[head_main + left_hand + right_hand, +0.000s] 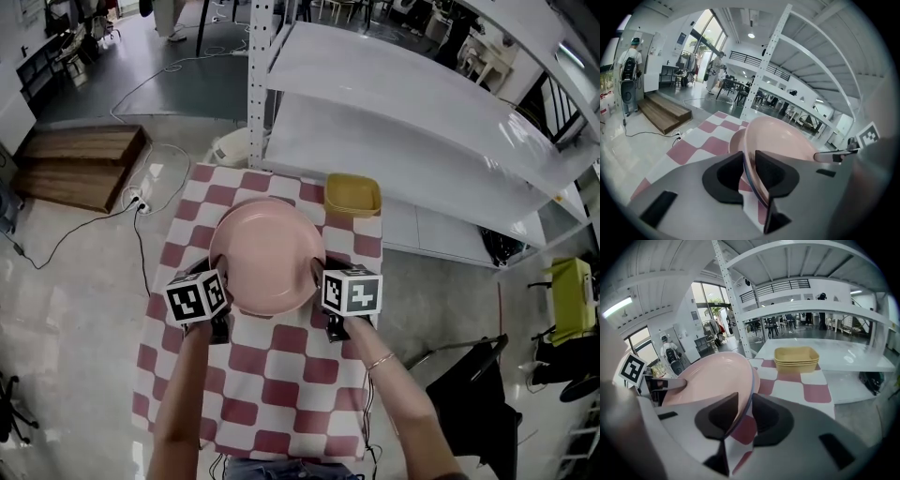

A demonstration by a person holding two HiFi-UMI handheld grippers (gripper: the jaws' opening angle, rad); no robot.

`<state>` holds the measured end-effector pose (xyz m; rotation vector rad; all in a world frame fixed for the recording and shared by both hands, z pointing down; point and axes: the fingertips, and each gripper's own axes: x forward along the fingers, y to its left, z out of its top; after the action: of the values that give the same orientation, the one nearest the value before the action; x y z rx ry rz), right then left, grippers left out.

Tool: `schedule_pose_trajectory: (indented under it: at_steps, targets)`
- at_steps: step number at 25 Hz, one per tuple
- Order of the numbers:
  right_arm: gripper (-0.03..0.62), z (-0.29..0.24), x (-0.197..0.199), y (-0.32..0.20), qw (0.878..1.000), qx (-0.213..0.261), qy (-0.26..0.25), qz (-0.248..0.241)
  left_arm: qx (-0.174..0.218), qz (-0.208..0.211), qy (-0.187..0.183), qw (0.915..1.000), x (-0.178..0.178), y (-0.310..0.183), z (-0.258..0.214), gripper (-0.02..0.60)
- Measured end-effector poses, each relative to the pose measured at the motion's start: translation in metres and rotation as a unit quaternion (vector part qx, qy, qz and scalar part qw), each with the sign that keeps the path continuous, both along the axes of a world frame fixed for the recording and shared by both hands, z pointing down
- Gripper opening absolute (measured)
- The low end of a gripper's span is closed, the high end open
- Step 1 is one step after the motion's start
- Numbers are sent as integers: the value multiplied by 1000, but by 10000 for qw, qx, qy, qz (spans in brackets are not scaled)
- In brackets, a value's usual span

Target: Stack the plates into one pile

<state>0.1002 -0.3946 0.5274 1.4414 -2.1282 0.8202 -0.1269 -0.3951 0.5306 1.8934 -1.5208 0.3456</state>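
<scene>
left tool (749,173): clamped narrow on the left rim of the pink plate (267,253), with the rim pinched between the pads
right tool (745,416): same deal on the opposite rim, jaws closed onto the edge
pink plate: carried between both tools over the middle of the checkered surface (272,384)
second pink plate (735,140): lying on the surface right beneath the carried one, edge peeking out in both gripper views; can't tell if they touch yet
yellow dishes (352,194): small stack at the far right corner, well apart from the pink pair
step in hand: my guess is setting the carried plate down onto the lower one
doing it well: hold both sides level, line the rims up dead centre, lower both hands together
release: I'd open only once the plate sits flat, both sides at once, then slide the tools out sideways
watch out: it's a thin rim grip, so any twist could let the plate pivot, and the lower jaws may get trapped between the two rims
</scene>
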Motion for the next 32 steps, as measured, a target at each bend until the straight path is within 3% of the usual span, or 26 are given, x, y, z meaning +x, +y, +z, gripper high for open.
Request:
schedule_pose_trajectory:
  at_steps: [17,27,32]
  targets:
    - [100,32,-5,-62,9999,-5,62,143,65,46,-279,9996,-5,-58,29,91]
    - [100,46,-10,-71,9999,-39,135,63,16,96,-390,9992,-7,-68,43,91]
    - [100,50,-10,-74,9998,-34,165,79,100,144,-613,9980,-6,-74,43,92]
